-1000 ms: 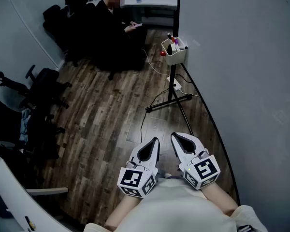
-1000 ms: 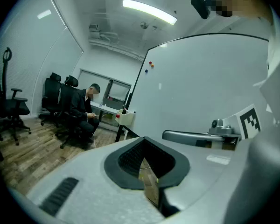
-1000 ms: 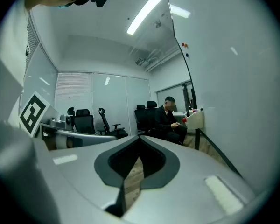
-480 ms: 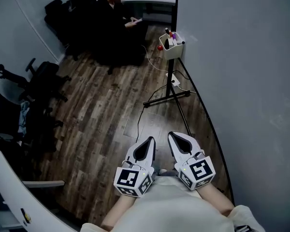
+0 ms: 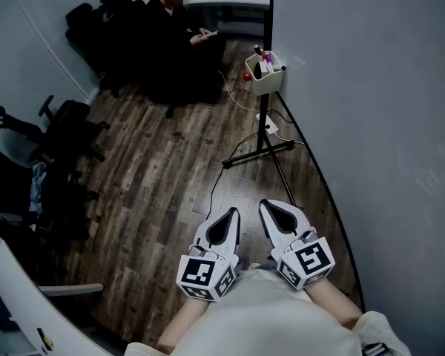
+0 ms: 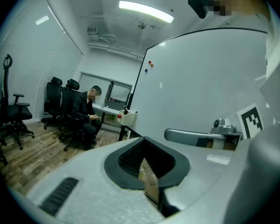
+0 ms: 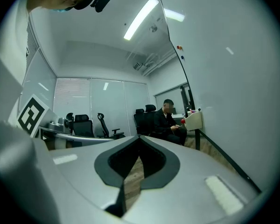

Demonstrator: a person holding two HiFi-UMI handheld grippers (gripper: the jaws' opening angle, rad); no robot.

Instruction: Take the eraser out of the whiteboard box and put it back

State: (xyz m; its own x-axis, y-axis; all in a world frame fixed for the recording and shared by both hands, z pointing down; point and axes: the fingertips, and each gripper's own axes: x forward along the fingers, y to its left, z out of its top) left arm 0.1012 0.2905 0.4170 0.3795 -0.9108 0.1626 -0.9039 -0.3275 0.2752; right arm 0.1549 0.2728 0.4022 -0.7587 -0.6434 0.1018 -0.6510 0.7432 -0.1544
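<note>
The white whiteboard box (image 5: 268, 78) hangs on the whiteboard's (image 5: 371, 102) lower edge, far ahead of me. Markers stick out of it and a red knob sits at its left side; I cannot make out the eraser. The box also shows small in the left gripper view (image 6: 129, 118) and the right gripper view (image 7: 194, 120). My left gripper (image 5: 233, 213) and right gripper (image 5: 268, 205) are held side by side close to my body, over the floor. Both are shut with nothing between their jaws, and they show the same way in their own views (image 6: 142, 140) (image 7: 139, 139).
A stand's (image 5: 262, 143) black legs and cables spread over the wooden floor below the box, with a white power strip (image 5: 270, 128). A person (image 5: 179, 39) in dark clothes sits at the back by a desk. Black office chairs (image 5: 55, 136) line the left wall.
Only the head view has shifted slightly. Both grippers stay shut and side by side in the same place.
</note>
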